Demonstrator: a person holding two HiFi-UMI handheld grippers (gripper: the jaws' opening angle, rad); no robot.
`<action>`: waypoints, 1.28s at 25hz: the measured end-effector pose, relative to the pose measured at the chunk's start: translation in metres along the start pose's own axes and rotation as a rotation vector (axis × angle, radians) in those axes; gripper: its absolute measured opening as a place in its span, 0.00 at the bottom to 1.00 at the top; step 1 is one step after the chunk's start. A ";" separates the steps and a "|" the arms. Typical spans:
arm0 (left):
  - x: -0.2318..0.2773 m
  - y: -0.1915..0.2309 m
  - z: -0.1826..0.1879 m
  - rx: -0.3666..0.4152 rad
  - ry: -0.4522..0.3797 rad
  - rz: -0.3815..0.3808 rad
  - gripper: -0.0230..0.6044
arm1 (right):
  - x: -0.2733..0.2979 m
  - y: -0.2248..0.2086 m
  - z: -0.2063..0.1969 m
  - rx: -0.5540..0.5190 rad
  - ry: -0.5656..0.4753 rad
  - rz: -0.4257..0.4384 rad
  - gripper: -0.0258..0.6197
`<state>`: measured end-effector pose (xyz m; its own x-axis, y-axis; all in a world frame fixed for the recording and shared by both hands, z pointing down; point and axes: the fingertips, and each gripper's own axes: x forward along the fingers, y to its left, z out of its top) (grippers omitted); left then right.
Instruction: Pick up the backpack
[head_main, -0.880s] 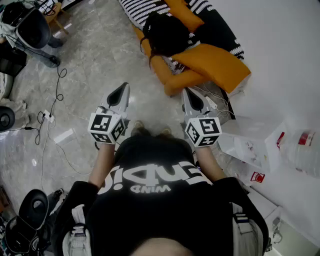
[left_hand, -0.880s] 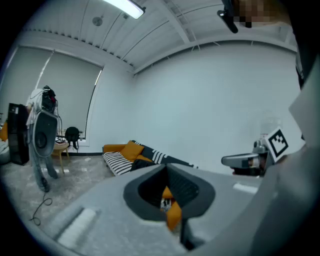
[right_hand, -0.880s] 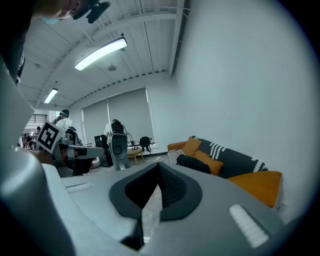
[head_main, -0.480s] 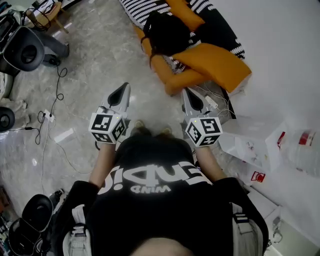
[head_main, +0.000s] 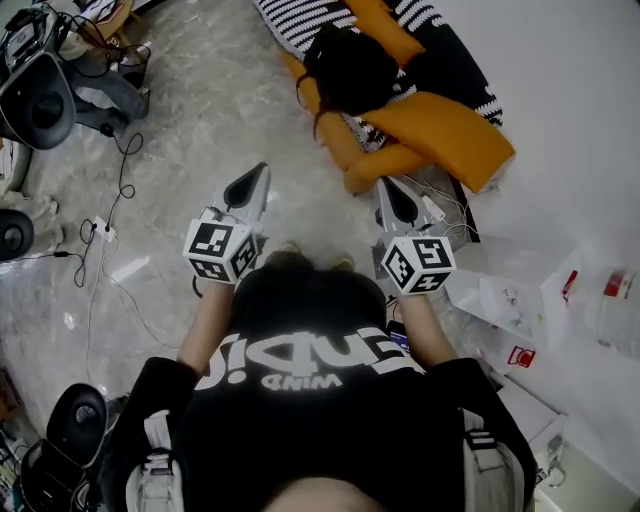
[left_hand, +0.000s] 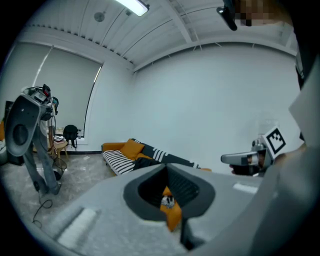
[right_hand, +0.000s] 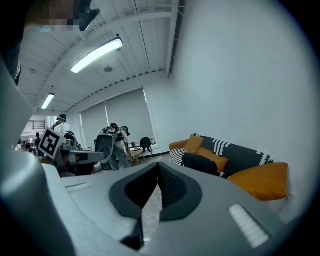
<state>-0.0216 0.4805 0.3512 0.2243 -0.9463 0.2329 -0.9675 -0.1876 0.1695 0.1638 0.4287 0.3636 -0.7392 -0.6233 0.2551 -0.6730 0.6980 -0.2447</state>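
Both claws are clenched shut with nothing in them. The left claw (head_main: 256, 178) and the right claw (head_main: 393, 190) hang side by side over the grey floor (head_main: 200, 110), ahead of the wearer's black shirt (head_main: 300, 410). The shirt's small white line reads "WIND", upside down to the head camera; I cannot read the larger word above it with certainty.

The black backpack (head_main: 352, 68) lies on the striped sofa (head_main: 290, 15) among orange cushions (head_main: 440, 125), well apart from both claws.

Only the right gripper view shows people (right_hand: 116, 135) with headsets by the far window. Only the head view shows a clear bottle (head_main: 622, 315) by the wall. Its label is red, with print too small to read, and I cannot tell what the bottle holds.
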 end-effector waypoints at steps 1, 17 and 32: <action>-0.001 0.003 -0.003 0.000 0.000 -0.007 0.04 | 0.000 0.002 -0.001 -0.004 -0.004 -0.004 0.04; 0.043 0.054 0.007 0.003 -0.005 -0.130 0.04 | 0.054 0.009 0.008 0.020 -0.033 -0.092 0.04; 0.140 0.115 0.029 -0.004 0.010 -0.136 0.04 | 0.155 -0.043 0.032 0.048 -0.016 -0.090 0.04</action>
<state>-0.1054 0.3186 0.3752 0.3550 -0.9093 0.2171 -0.9275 -0.3134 0.2039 0.0776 0.2913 0.3839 -0.6757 -0.6887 0.2629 -0.7369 0.6216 -0.2657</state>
